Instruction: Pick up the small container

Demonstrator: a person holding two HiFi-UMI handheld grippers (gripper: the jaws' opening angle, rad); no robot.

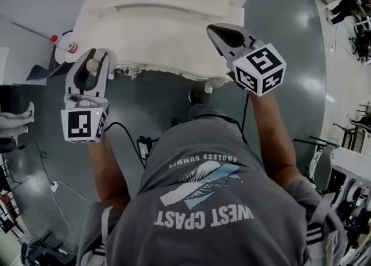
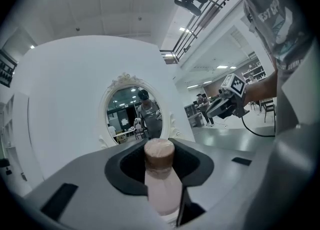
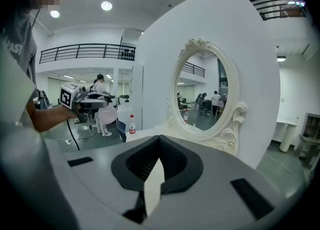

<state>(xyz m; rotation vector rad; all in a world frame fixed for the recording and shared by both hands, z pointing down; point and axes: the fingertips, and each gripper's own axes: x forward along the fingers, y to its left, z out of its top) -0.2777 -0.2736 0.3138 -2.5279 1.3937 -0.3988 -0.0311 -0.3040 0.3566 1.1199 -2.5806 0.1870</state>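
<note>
Plainly, the left gripper (image 2: 159,143) is clenched on the small container (image 2: 163,186). Its two dark pads press the pale pink body from either side, and the brown lid (image 2: 159,152) stands at the far end of the jaws. The container's wall is not see-through, so what is in it cannot be told. In the head view this gripper hangs at the front left corner of the white dressing table (image 1: 156,33), with the container carried in its jaws and not standing on the tabletop.

The right gripper (image 3: 158,140) is closed with nothing in it. Its pads meet at the tips and leave only a thin pale wedge of gap nearer the camera. It hovers over the table's right front corner, well apart from the left gripper.

Farther out, an oval mirror (image 3: 202,91) in an ornate white frame stands on the table. A clear bottle with a red cap (image 3: 132,124) sits upright at the table's left end, its fill level too small to read. Grey-green floor (image 1: 278,56) surrounds the table.
</note>
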